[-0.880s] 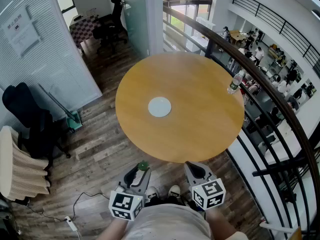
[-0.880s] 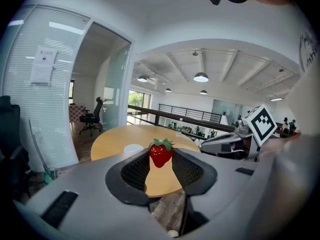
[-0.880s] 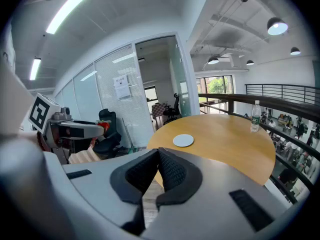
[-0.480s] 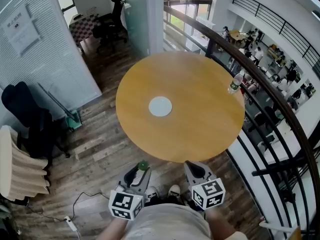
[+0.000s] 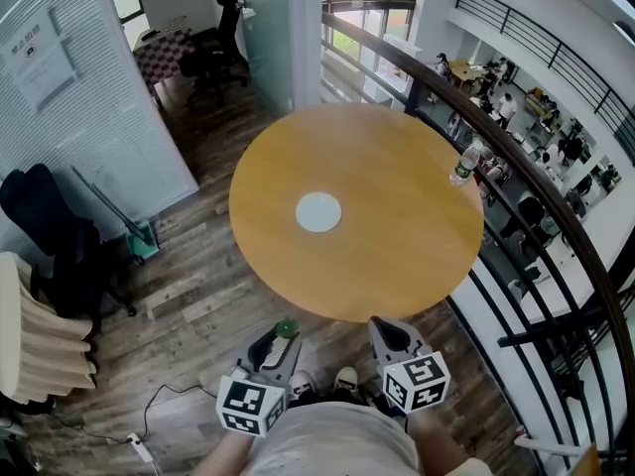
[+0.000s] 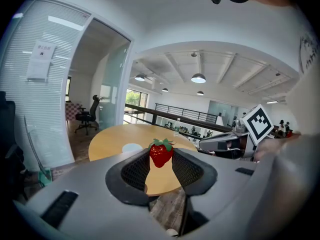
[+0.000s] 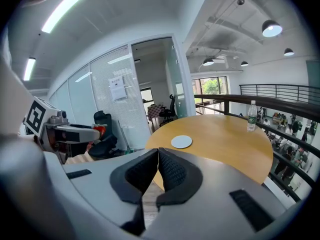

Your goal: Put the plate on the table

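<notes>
A small white plate (image 5: pixel 318 212) lies near the middle of the round wooden table (image 5: pixel 407 147); it also shows in the left gripper view (image 6: pixel 132 147) and the right gripper view (image 7: pixel 181 142). Both grippers hang short of the table's near edge, over the wooden floor. My left gripper (image 5: pixel 281 335) is shut on a red strawberry (image 6: pixel 161 154) with a green top, pinched at the jaw tips. My right gripper (image 5: pixel 383 331) is shut, its pads (image 7: pixel 167 170) pressed together with nothing between them.
A clear water bottle (image 5: pixel 464 165) stands upright at the table's right edge. A curved dark railing (image 5: pixel 541 201) runs behind and right of the table. Black office chairs (image 5: pixel 60 236) and a cream chair (image 5: pixel 35 335) stand at left. A cable (image 5: pixel 149 405) lies on the floor.
</notes>
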The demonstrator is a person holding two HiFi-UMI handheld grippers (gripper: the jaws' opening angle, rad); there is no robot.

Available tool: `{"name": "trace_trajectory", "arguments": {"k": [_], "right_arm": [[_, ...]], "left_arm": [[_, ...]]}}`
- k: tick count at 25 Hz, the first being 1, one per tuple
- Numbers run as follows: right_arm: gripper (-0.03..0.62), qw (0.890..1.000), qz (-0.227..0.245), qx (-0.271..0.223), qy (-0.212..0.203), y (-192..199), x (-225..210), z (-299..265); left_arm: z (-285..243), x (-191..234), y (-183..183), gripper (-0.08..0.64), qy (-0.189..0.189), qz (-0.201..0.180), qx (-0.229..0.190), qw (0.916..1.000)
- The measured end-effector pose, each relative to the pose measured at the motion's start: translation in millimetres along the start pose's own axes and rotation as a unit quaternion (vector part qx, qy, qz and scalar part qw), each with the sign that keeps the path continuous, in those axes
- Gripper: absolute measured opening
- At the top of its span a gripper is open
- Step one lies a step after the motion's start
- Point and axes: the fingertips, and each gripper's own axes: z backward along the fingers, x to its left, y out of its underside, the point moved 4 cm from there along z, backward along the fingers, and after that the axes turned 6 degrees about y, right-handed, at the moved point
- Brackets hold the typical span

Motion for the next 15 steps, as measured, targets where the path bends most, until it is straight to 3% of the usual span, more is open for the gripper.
{"name": "trace_trajectory", "arguments": {"k": [15], "right_arm": [[0.025, 1.0, -0.005, 0.0, 0.028, -3, 29, -5]], "left_arm": [[23, 24, 1, 0.152, 0.028, -0.023, -0.004, 0.9993]]}}
